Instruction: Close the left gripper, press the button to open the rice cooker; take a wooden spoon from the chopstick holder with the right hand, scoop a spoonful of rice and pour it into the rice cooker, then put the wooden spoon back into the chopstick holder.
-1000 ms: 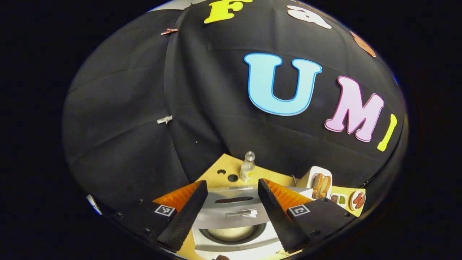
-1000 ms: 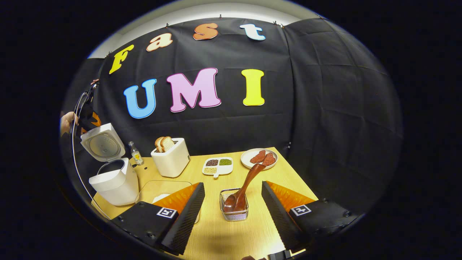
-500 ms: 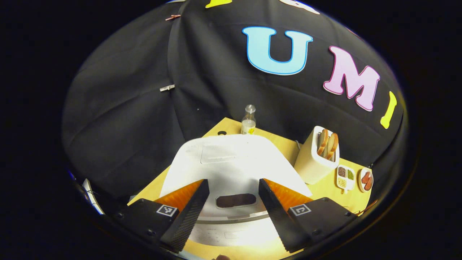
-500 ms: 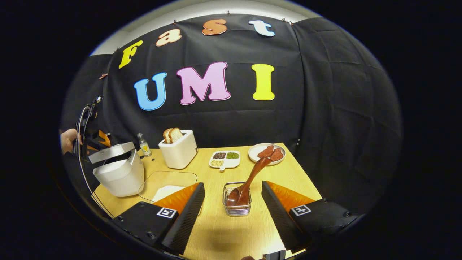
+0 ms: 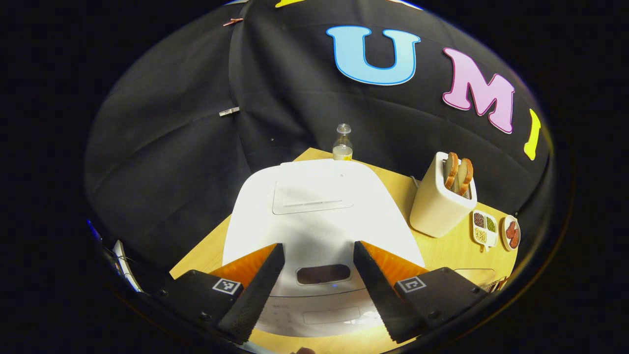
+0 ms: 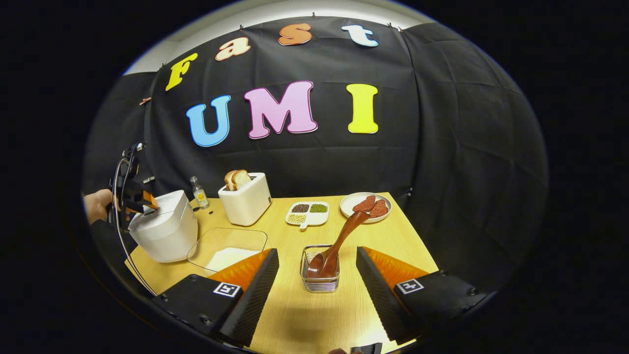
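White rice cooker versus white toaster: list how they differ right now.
The white rice cooker is rounded and low, its lid down; the white toaster is a taller box, open on top with bread slices sticking out. The cooker stands at the wooden table's edge, the toaster farther back. Both are plain white.

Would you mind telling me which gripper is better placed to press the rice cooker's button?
Left: the left gripper hangs open over the button of the rice cooker; the right gripper faces the chopstick holder instead.

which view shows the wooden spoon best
The right gripper view: the wooden spoon stands whole and unblocked in the chopstick holder, straight ahead of the open right gripper. The left gripper view looks down on the rice cooker instead.
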